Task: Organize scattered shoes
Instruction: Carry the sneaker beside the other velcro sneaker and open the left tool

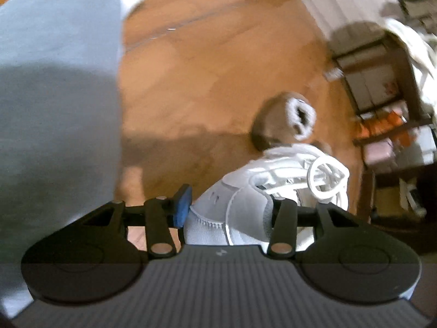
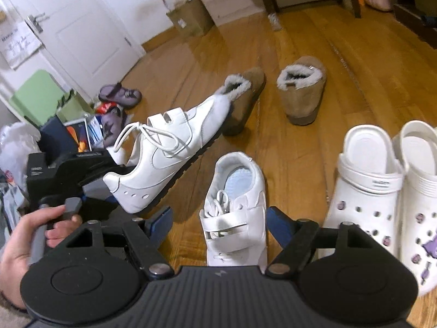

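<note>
1. Right gripper (image 2: 220,221): jaws wide open, nothing gripped; set either side of item 2, pads apart from it.
2. White sneaker (image 2: 235,213): flat on the wooden floor (image 2: 314,147), toe nearest the camera. Not yet paired.
3. White clogs (image 2: 366,191): two, side by side and touching, just right of item 2. Judged done.
4. Left gripper (image 1: 229,207): jaws wide open; heel of item 5 lies between them, and no pad is seen to press on it.
5. Second white sneaker (image 2: 164,153): tilted, toe against a slipper, near its mate but not aligned with it.
6. Tan fur-lined slippers (image 2: 303,93): two, close together, at differing angles. Judged unsorted.
7. Purple sandal (image 2: 120,95): well apart, by the door clutter. Untouched.
8. Progress: one pair is judged set; sneakers, slippers and sandal are left.
</note>
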Tool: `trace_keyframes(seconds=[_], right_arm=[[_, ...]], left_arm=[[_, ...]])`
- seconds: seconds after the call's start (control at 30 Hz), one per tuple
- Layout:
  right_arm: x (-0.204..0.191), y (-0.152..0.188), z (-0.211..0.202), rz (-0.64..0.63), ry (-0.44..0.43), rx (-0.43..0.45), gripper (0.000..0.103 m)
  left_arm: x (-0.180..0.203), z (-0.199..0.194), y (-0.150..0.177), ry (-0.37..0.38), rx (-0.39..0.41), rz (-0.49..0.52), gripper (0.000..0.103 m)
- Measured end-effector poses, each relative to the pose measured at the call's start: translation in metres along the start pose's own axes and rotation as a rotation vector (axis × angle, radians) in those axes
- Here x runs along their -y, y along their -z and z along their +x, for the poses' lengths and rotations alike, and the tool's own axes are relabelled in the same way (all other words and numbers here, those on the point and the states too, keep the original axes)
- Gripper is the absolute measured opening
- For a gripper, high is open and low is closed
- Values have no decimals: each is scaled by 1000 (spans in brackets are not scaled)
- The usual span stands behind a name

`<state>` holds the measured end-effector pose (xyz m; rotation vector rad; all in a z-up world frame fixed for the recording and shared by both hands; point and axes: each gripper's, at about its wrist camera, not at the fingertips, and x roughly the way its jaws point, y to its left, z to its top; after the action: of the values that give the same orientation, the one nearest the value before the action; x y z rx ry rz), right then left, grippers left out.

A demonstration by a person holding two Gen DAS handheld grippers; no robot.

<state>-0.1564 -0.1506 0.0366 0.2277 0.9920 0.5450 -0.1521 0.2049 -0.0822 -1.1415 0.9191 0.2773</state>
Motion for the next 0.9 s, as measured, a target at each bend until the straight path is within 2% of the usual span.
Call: trace_keyframes(seconds=[0.03,0.07,0.17,0.23,0.33,0.43,0.6,0.8,0.9], right_arm=[[-2,-1,7,-5,6,-11,76],[-3,-1,13,-12,13,-25,76],[-7,0,30,-29,29,-61,77],[-8,1,40,-38,39,-86,77],[-7,9,52,-46,56,-114,78],[-4,16,64,-66,71,-138,85],[-1,22,88,-112,124,-175,85],[-1,21,105,-114,109,-190,86],[-4,24,118,-132,118,-211,86]], left_arm=[[-4,2,-2,55,-36,-46,103],[-3,5,-3,98,-77,-60,103],[6,12,-2,140,-175,-19,103],[16,16,-1,59,-202,31,103],[19,17,-6,1,-214,55,103],[26,19,-9,-10,-219,75,103],[30,13,-4,-27,-220,127,103],[36,22,3,-83,-226,196,103],[46,27,8,-129,-238,275,103]])
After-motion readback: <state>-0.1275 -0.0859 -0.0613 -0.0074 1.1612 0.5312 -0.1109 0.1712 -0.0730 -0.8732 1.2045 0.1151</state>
